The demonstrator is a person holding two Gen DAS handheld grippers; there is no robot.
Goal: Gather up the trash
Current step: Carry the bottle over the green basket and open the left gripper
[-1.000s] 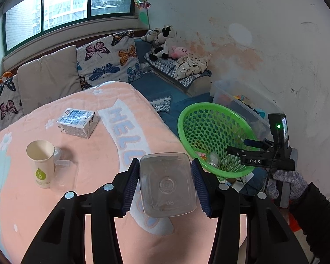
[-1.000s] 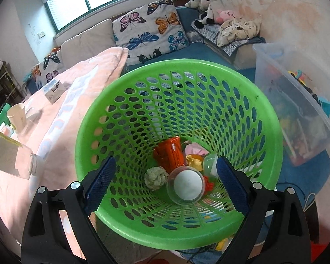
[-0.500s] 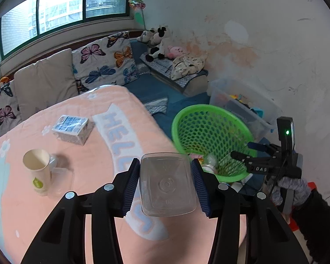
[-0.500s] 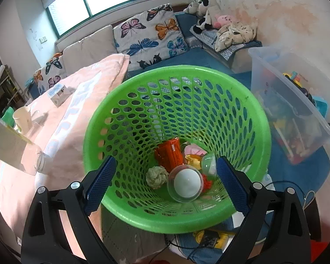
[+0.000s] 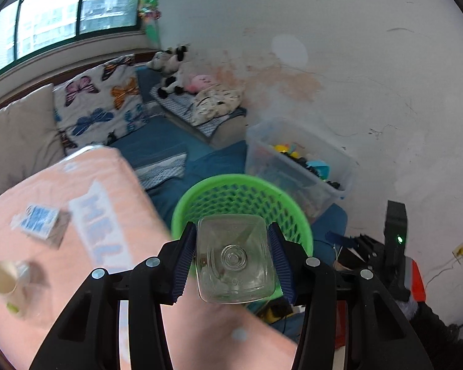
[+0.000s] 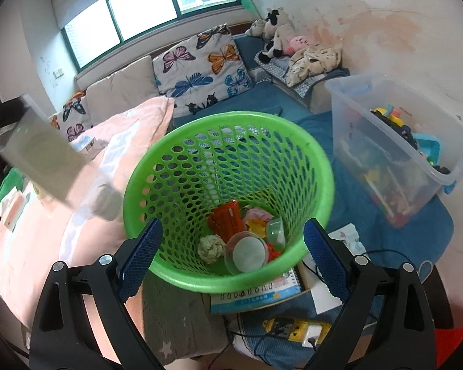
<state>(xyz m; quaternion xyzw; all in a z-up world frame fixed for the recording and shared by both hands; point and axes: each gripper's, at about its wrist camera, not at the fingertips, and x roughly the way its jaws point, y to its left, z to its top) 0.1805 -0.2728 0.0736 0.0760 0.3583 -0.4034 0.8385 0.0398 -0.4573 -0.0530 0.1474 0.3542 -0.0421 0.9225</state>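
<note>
Bottle (image 5: pixel 235 257), clear and square, sits pinched base-forward in the left gripper (image 5: pixel 233 259) jaws, aimed toward the green basket (image 5: pixel 200 195) for dropping. Right gripper (image 6: pixel 231 254) jaws are spread empty over that basket's trash, apparently leaving room.

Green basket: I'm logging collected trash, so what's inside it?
Inside the green basket: an orange wrapper, a crumpled paper ball, a clear round lid and pink and yellow scraps. Anything beneath them is covered.

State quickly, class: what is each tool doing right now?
Left tool: shut on the clear plastic bottle.
Right tool: open, holding nothing, above the green basket.
</note>
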